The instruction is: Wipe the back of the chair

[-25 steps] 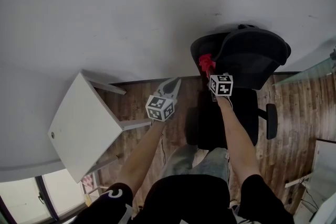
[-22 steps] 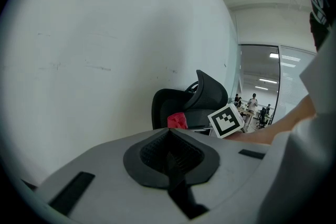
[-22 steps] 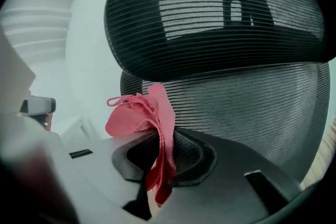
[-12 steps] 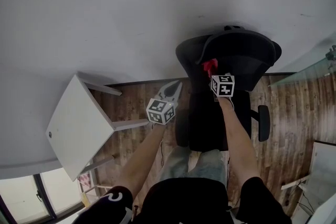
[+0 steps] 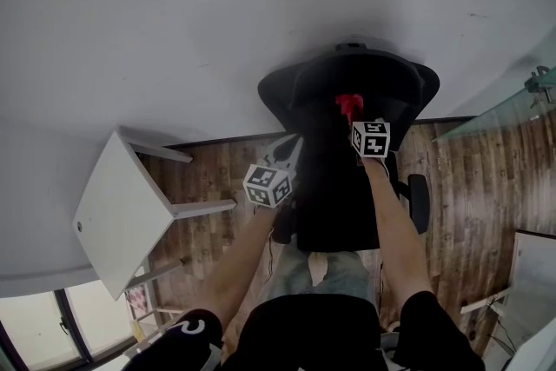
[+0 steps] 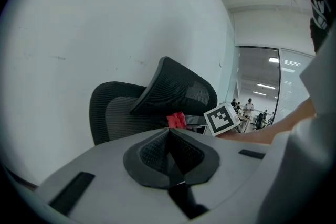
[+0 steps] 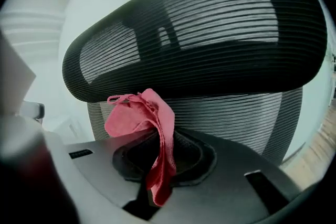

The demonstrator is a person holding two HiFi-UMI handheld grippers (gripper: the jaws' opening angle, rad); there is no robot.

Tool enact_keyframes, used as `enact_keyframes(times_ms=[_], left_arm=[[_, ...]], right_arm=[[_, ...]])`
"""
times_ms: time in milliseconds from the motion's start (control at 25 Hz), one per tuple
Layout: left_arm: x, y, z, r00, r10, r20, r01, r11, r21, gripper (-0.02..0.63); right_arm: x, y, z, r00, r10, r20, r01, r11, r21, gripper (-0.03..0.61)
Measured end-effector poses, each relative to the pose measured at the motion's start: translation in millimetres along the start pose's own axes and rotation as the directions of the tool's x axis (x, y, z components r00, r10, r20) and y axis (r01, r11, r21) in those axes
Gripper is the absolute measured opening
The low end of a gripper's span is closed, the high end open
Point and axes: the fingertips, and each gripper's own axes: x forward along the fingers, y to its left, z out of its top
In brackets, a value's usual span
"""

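Head view: my right tongs (image 5: 351, 115) point toward 12 o'clock, jaws clamped on a red cloth (image 5: 349, 105). The cloth sits against the upper back of the black mesh chair (image 5: 304, 91), which stands at 12 o'clock before a white wall (image 5: 217, 30).

Right gripper view: the cloth (image 7: 149, 123) bunches above the closed jaws of my right tongs (image 7: 160, 152), one tail hanging down between them. It lies in front of the chair's mesh back (image 7: 236, 113), just under the headrest (image 7: 210, 34); it appears to touch the mesh, though contact is not clear.

My left tongs (image 5: 291, 145) hover at the chair's 9 o'clock side, jaws together on nothing, as the left gripper view confirms (image 6: 168, 134).

A white desk (image 5: 113, 213) stands at 9 o'clock on the wooden floor (image 5: 486, 178).
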Motion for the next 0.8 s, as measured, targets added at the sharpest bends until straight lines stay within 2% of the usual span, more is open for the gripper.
enact_keyframes(times_ms=[320, 800], left_arm=[[29.9, -48.4, 4.6, 0.999, -0.04, 0.005, 0.04, 0.999, -0.003, 0.024], [65.2, -80.6, 9.4, 1.0, -0.017, -0.006, 0.017, 0.999, 0.03, 0.025]], right_arm=[[-26.6, -74.3, -0.8, 0.999, -0.046, 0.006, 0.046, 0.999, 0.006, 0.072], [-66.7, -174.4, -8.0, 0.987, -0.158, 0.016, 0.157, 0.985, 0.069, 0.072]])
